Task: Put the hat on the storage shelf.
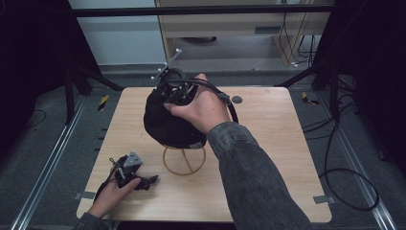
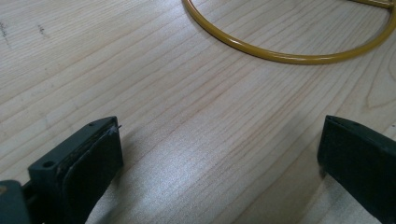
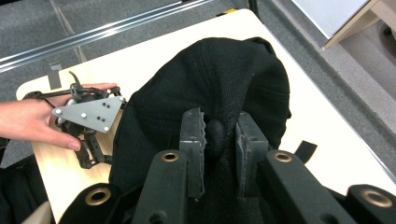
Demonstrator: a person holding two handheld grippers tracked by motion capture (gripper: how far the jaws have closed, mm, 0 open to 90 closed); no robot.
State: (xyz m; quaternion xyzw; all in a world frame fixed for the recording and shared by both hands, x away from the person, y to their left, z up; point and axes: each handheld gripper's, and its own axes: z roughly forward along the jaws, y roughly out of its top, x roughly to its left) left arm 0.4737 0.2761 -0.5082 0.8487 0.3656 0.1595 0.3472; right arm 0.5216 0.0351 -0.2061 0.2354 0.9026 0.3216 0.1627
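Note:
A black cap [image 1: 167, 122] sits over a gold wire stand [image 1: 184, 160] in the middle of the wooden table [image 1: 268, 143]. My right gripper [image 1: 174, 91] comes down on the cap's crown from above. In the right gripper view its jaws [image 3: 219, 135] are shut on the cap [image 3: 215, 79], pinching the small button and fabric at the top. My left gripper [image 1: 148, 182] rests on the table at the front left, held by a hand. In the left gripper view it is open [image 2: 219, 158] with bare wood between the jaws, and the stand's gold base ring [image 2: 280, 57] lies just ahead.
A small dark disc [image 1: 237, 99] lies on the table behind the cap. Black cables [image 1: 344, 172] trail over the floor to the right. Metal rails [image 1: 48, 163] run along the table's left side, and dark frame posts stand at the back corners.

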